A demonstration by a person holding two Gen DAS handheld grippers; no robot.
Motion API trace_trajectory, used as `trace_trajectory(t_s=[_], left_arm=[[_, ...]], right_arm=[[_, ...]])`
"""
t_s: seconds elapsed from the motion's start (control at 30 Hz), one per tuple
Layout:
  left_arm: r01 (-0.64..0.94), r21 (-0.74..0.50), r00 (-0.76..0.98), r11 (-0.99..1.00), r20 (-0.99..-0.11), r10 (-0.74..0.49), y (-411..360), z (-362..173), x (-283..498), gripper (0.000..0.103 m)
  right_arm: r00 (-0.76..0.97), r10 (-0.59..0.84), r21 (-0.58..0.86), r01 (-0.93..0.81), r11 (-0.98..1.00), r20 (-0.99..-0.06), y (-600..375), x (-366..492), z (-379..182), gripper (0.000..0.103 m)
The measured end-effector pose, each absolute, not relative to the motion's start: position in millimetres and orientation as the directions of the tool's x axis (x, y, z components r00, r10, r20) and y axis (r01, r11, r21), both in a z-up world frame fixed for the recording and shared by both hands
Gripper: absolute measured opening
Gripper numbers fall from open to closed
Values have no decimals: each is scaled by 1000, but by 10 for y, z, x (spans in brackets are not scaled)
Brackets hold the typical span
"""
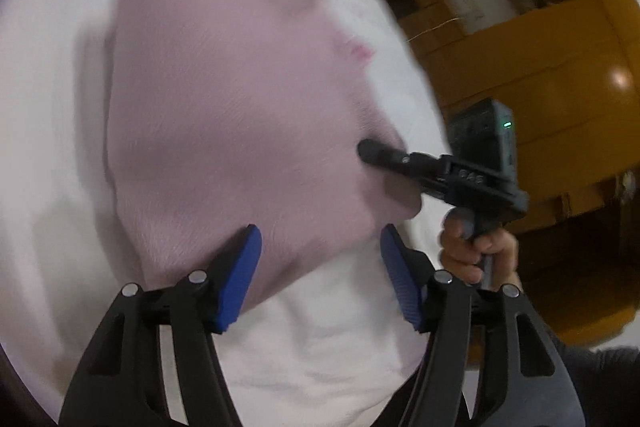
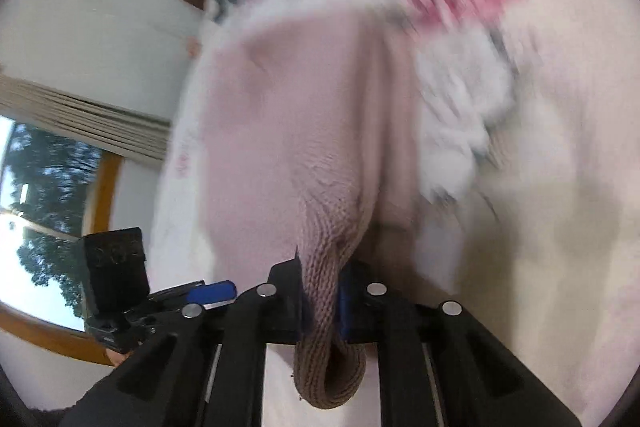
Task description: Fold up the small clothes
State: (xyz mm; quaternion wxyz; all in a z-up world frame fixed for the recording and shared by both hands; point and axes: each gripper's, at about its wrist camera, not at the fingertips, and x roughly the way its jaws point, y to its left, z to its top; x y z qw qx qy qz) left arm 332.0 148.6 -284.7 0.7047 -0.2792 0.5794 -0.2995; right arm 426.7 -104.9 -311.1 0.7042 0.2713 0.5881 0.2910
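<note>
Between the right gripper's [image 2: 322, 301] pads, a knit edge of the pink garment [image 2: 288, 131] was pinched; the left gripper [image 1: 320, 267] hovered spread over it on the white surface [image 1: 48, 147]. Mid-fold, apparently: next, carry that edge across.

Soft daylight from the windows [image 2: 44, 163], heavy motion blur, fisheye-warped dark corners.

Both wrist cameras are looking along their own fingers, hovering close above the pink knit garment [image 1: 224, 115] on white bedding [image 1: 52, 107]; each is catching the other device at its frame edge.
</note>
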Motion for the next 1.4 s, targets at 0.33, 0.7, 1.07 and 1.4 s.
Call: trace_trajectory(t_s=[0.33, 0.7, 1.07, 1.4], left_arm=[[198, -794, 325, 575, -500, -803, 1955, -1985, 4140, 60], [18, -773, 314, 635, -598, -737, 2068, -2652, 4802, 58], [62, -776, 360, 628, -569, -739, 2099, -2348, 4843, 37], [1, -664, 252, 747, -723, -643, 1852, -2912, 5163, 8]], right_arm=[[164, 732, 722, -126, 680, -661, -1049, 4448, -2854, 42], [220, 714, 723, -52, 689, -665, -1054, 5140, -2886, 17], [353, 633, 635, -127, 762, -689, -1077, 5225, -2636, 15], [198, 629, 617, -126, 777, -752, -734, 5606, -3028, 0]])
